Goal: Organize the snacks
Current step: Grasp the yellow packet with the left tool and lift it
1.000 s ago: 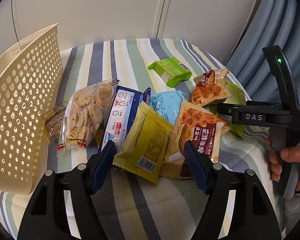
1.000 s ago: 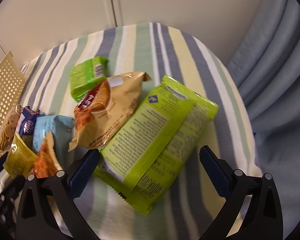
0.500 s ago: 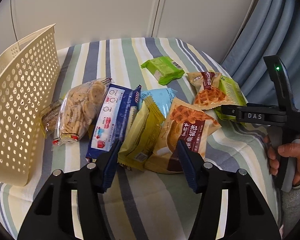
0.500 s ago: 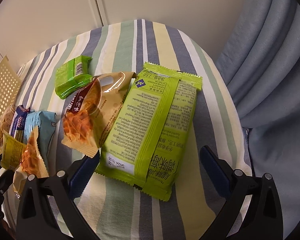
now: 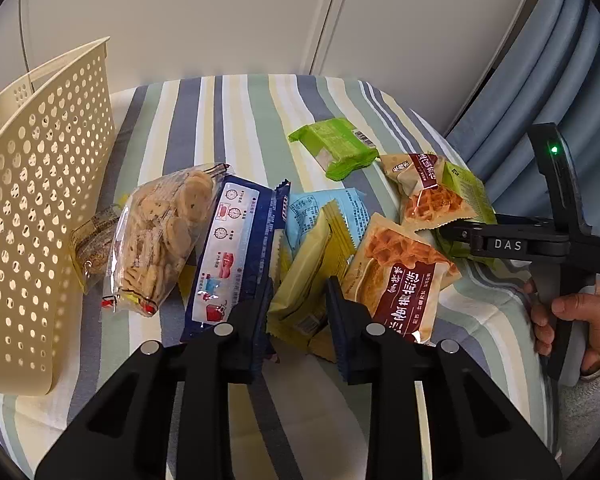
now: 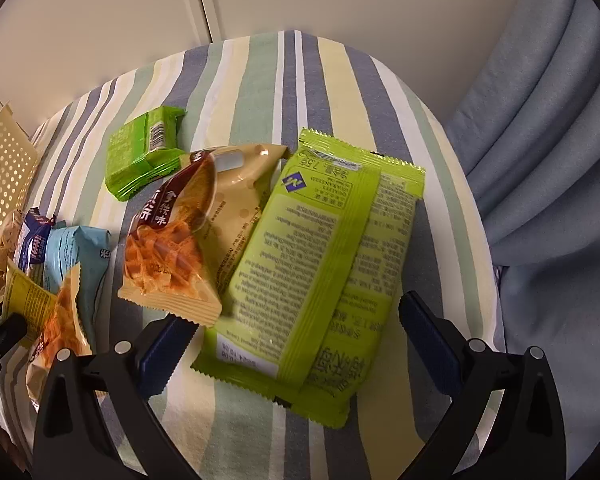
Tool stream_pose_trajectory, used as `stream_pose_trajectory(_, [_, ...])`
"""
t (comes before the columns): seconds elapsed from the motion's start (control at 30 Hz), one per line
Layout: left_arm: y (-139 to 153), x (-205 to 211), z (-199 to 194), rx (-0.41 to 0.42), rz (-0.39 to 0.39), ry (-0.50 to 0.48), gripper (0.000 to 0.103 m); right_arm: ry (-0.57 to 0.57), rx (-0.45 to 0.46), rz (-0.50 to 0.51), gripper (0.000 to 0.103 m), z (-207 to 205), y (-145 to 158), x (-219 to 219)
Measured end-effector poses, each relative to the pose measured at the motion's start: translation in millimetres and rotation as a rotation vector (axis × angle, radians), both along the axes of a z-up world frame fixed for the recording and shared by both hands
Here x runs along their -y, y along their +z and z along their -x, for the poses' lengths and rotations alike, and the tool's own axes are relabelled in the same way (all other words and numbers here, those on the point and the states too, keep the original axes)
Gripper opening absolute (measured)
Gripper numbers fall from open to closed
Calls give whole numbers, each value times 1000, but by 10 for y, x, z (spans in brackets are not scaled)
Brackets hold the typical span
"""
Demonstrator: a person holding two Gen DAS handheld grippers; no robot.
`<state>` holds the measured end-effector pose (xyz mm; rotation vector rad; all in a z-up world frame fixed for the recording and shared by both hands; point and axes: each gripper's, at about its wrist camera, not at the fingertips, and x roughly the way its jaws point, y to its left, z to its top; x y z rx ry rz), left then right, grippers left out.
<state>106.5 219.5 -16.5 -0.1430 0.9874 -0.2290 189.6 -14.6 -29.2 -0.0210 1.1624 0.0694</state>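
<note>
**Left wrist view: yellow packet pinched, lime packet between wide fingers**

Left wrist view shows the left gripper [image 5: 298,312] closed narrow on the yellow snack packet [image 5: 308,276], which stands on its edge between the dark blue packet [image 5: 236,256] and the waffle packet [image 5: 400,276]. The cookie bag [image 5: 160,240] lies just beside the cream perforated basket [image 5: 40,216]. All lie on the striped cloth [image 5: 228,120]. In the right wrist view the right gripper [image 6: 296,340] stands wide, its fingers on both sides of the large lime-green packet [image 6: 320,264], not touching it. A hand [image 5: 572,320] holds the right gripper's handle.
</note>
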Motion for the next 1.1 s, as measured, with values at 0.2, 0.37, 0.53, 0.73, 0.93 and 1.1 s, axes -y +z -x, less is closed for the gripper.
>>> stream_pose_trajectory(0.2, [2,158,121,-8,19,-77,26,33,28,10,98,39,15,-70])
stream_pose_trajectory(0.37, [-45,190,79,-16,2,-61,26,25,23,-9,97,31,-4,-26])
stream_pose_trajectory(0.53, [-88,201,-13,-23,-19,-37,23,9,17,-21,86,22,-40,28])
stream_pose_trajectory(0.73, [106,211,183,70,-31,-5,13,-8,79,-32,79,127,34,77])
stream_pose_trajectory(0.93, [412,88,368,140,22,9,13,-34,152,-67,77,300,160,160])
stream_pose_trajectory(1.1, [700,-58,471,201,48,46,13,-69,177,-139,77,428,217,260])
